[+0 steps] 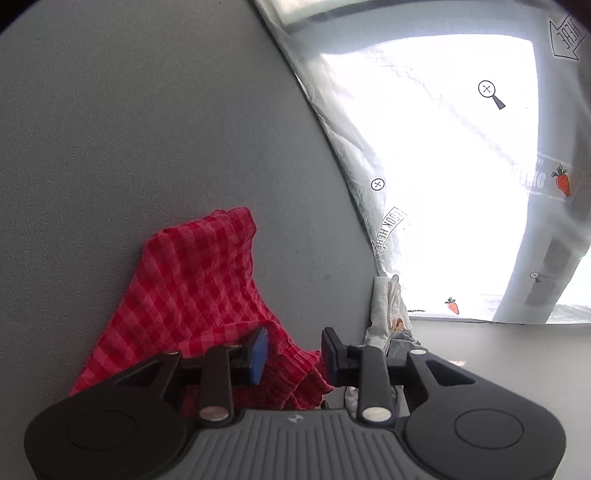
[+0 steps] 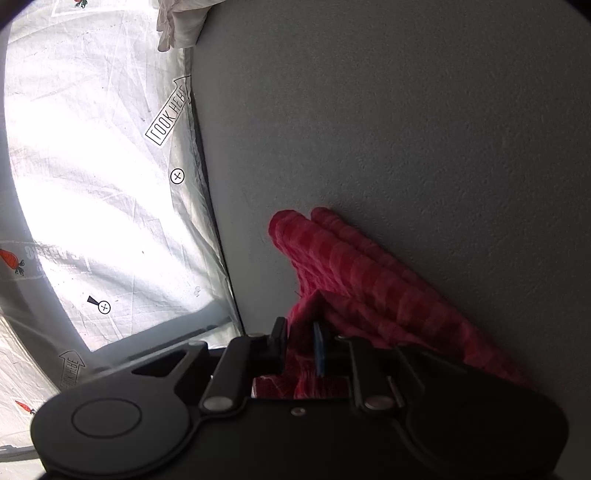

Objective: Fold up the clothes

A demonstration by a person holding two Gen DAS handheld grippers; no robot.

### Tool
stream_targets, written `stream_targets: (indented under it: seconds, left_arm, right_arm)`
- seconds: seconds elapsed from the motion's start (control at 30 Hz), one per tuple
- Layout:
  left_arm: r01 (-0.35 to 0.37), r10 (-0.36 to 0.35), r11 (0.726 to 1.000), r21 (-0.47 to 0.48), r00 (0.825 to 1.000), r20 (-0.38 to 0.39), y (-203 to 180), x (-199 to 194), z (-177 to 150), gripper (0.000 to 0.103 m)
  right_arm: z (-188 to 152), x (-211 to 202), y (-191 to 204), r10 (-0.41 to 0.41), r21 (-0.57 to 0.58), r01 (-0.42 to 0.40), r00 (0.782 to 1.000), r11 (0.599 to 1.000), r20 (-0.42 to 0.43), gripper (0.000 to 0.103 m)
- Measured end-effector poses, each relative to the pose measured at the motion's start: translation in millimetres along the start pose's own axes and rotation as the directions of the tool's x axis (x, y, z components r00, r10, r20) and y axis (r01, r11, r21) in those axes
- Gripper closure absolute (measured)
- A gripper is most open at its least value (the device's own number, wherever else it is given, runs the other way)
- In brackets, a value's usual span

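Left wrist view: the left claw (image 1: 294,350) is seen with its fingers spread, a clear gap between the blue pad (image 1: 260,353) and the dark pad opposite. The red checked garment (image 1: 199,291) lies bunched between and beyond the fingers, its waistband-like ribbed edge sitting in the gap; neither pad is seen pressing it. The garment is spread over the grey desk (image 1: 129,147), rising to a crumpled peak on the far side. To the right, past the desk edge, a white printed sheet (image 1: 436,177) is noted, brightly lit, bearing carrot motifs, crossed circles and "LOOK HERE" arrows. A small heap of pale cloth (image 1: 384,306) is seen at the desk edge, just right of the claw.

Right wrist view: the right claw (image 2: 301,345) is seen with its fingers drawn close, a fold of the red checked garment (image 2: 354,266) pinched between the dark finger and the blue pad (image 2: 318,349). From the pinch the garment runs to the far side in two rolled ridges and trails off to the near right over the grey desk (image 2: 406,129). The white printed sheet (image 2: 92,184) is recorded to the left of the desk. Pale cloth (image 2: 177,26) is seen at the far desk edge.
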State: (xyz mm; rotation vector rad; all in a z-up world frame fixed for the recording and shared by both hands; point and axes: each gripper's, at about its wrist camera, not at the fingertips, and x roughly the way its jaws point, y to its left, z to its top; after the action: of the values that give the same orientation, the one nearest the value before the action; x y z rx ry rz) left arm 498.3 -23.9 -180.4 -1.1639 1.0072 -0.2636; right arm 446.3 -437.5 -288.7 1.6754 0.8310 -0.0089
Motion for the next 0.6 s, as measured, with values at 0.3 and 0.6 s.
stream_targets:
  seconds: [0.3,0.6]
  left_arm:
    - [-0.315,0.282,0.846,0.430,0.949,0.141,-37.0,-13.0,-30.5,0.053]
    - [-0.457,0.471,0.637,0.621,0.868,0.156,-24.3,7.9,-78.8,0.050]
  right_arm:
    - [-31.7,-11.8,49.0,-0.207,-0.506,0.224,0.974,0.833,0.089,0.067]
    - [-106.0,20.3,68.3,-0.326,-0.912,0.255,0.934,0.321,0.147,0.091]
